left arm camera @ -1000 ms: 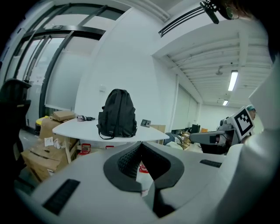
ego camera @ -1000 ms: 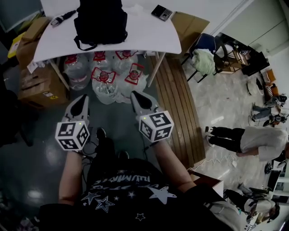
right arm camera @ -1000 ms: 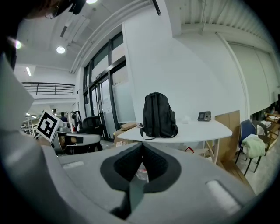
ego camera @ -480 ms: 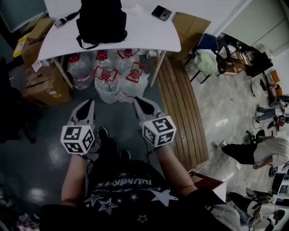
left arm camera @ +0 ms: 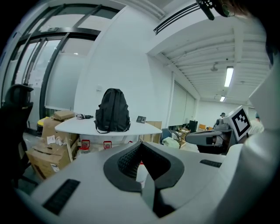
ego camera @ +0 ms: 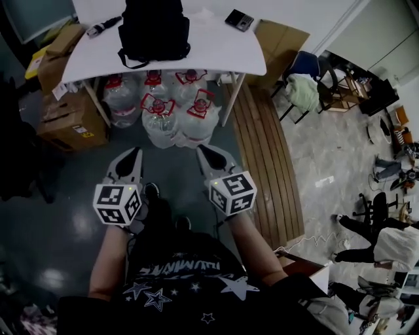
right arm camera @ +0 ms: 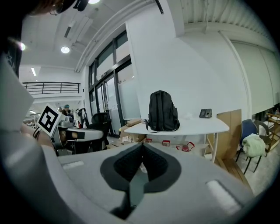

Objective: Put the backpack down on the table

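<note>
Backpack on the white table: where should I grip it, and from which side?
Grip the backpack at its rounded top, coming from above on the near side: it stands upright near the table's front edge, narrowing upward, its broad body likely too wide for the jaws. No top handle is visible.

Head view steeply down; both gripper views level toward shared distant table [ego camera: 216, 49].

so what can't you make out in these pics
- Backpack: its top is cut off by the head view's upper edge.
- Dark device on the table: too small to identify in any view.
- Bottles: the back ones are hidden under the tabletop in the head view, and the labels are too small to read.
</note>
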